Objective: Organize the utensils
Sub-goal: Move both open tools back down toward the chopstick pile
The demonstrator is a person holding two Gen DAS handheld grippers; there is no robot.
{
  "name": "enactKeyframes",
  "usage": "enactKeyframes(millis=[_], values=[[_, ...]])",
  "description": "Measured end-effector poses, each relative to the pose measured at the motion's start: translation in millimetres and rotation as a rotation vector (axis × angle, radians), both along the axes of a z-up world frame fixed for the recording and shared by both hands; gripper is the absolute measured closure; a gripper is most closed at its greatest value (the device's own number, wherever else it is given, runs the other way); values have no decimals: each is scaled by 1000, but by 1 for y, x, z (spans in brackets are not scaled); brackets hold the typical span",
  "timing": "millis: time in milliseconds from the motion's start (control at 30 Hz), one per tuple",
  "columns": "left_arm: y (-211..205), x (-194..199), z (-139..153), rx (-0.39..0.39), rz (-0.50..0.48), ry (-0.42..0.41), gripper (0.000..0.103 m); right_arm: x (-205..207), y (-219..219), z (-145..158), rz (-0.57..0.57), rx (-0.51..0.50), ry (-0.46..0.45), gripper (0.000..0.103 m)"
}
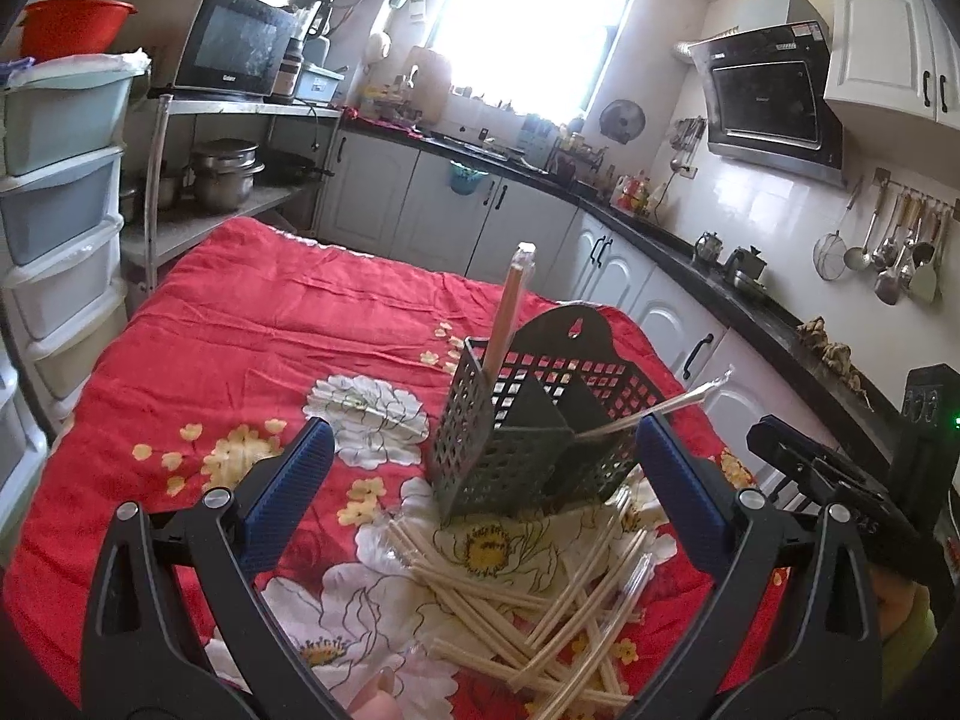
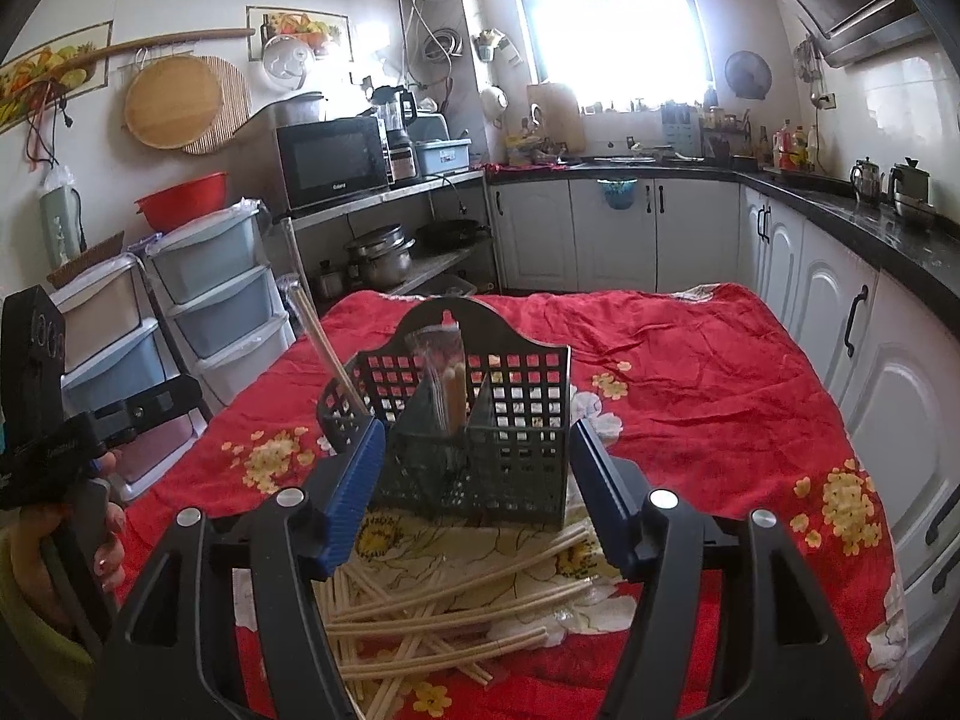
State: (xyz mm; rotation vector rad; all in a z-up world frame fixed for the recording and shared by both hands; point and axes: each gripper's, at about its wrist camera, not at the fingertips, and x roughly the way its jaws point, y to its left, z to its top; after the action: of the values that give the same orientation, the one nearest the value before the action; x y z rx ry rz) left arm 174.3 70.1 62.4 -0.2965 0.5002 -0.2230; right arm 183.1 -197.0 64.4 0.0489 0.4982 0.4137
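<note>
We see the caddy (image 2: 480, 420) standing on the table (image 2: 720, 372), near its front edge. Two wrapped pairs of chopsticks stand in it: one (image 2: 327, 348) in its left compartment, one (image 2: 450, 384) in its middle. Loose chopsticks (image 2: 444, 618) lie piled before it.
</note>
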Motion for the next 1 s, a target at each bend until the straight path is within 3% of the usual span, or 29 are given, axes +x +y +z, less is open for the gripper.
enactKeyframes(millis=[467, 1000], values=[[12, -1, -35, 3, 31, 99, 10, -2, -3, -25, -1, -20, 76, 41], [7, 13, -87, -21, -21, 242, 10, 12, -9, -58, -28, -68, 177, 41]])
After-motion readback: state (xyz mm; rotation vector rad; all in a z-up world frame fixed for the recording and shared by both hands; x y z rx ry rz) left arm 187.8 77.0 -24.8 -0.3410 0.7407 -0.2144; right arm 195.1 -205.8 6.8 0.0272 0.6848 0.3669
